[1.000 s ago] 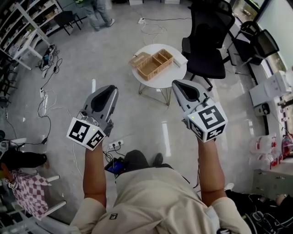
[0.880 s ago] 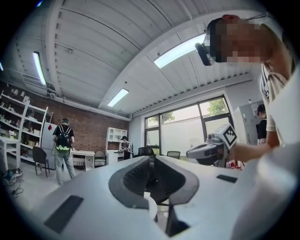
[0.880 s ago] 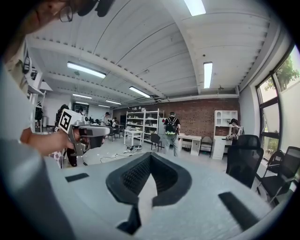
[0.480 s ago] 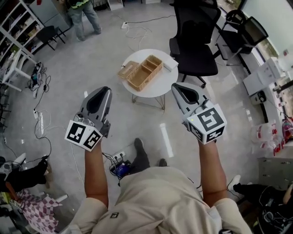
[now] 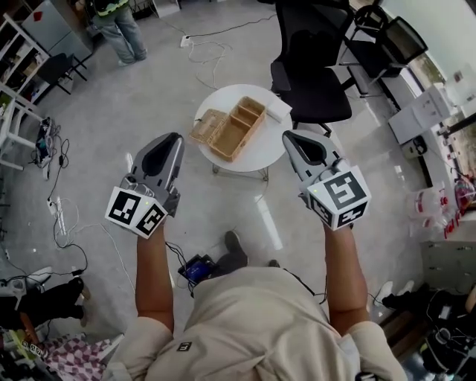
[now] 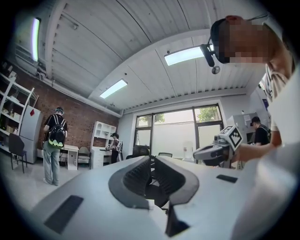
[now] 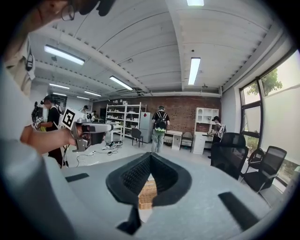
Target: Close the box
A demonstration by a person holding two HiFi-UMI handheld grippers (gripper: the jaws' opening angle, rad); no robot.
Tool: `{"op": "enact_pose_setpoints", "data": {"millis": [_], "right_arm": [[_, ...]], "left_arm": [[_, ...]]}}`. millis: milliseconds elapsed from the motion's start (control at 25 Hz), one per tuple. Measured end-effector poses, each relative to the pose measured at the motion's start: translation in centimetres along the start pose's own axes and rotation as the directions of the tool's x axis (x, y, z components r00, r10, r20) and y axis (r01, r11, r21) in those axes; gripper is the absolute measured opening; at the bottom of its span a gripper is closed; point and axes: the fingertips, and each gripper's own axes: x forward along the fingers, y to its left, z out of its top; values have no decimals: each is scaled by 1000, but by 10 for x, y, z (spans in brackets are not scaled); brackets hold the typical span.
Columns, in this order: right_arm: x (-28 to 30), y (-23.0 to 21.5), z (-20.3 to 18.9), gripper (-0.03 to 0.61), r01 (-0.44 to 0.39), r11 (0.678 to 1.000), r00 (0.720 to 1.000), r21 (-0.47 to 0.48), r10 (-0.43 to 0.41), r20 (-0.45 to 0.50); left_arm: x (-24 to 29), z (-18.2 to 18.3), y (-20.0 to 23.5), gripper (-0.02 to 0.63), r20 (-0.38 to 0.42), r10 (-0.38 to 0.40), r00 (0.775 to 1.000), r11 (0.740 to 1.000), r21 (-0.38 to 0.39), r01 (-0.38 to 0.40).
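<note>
A wicker box (image 5: 239, 129) with several compartments stands on a small round white table (image 5: 256, 152), its lid (image 5: 207, 126) lying open at its left side. Both grippers are held up in the air, short of the table. My left gripper (image 5: 173, 138) is shut with nothing in it, near the table's left edge. My right gripper (image 5: 290, 137) also looks shut and bare, near the table's right edge. In the right gripper view the box (image 7: 147, 192) shows low behind the jaws of the right gripper (image 7: 150, 154). The left gripper (image 6: 151, 158) points across the room.
A black office chair (image 5: 312, 67) stands right behind the table, with more chairs (image 5: 387, 41) at the back right. A flat white thing (image 5: 279, 111) lies on the table's right side. A person (image 5: 115, 22) stands at the far left. Cables and a power strip (image 5: 56, 205) lie on the floor.
The person holding the grippers has stepped closer to the table, so it sits a little nearer. Both grippers stay shut and held up side by side.
</note>
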Motion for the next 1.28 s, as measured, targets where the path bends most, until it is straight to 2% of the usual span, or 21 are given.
{"op": "enact_pose_setpoints", "data": {"millis": [360, 600, 920, 1080, 1280], "right_arm": [[63, -13, 16, -8, 45, 999, 999, -9, -46, -12], [98, -28, 15, -8, 41, 999, 999, -7, -41, -26], [143, -67, 0, -8, -25, 1000, 1000, 3, 25, -19], [169, -81, -11, -8, -83, 997, 996, 6, 83, -28], [198, -105, -24, -8, -115, 993, 992, 15, 116, -41]], "left_arm": [[28, 0, 61, 37, 8, -55, 998, 998, -14, 55], [43, -9, 93, 37, 0, -45, 999, 999, -28, 45], [69, -34, 121, 37, -35, 38, 999, 999, -38, -39], [75, -49, 134, 37, -55, 101, 993, 993, -55, -104], [93, -72, 154, 37, -75, 145, 987, 985, -86, -152]]}}
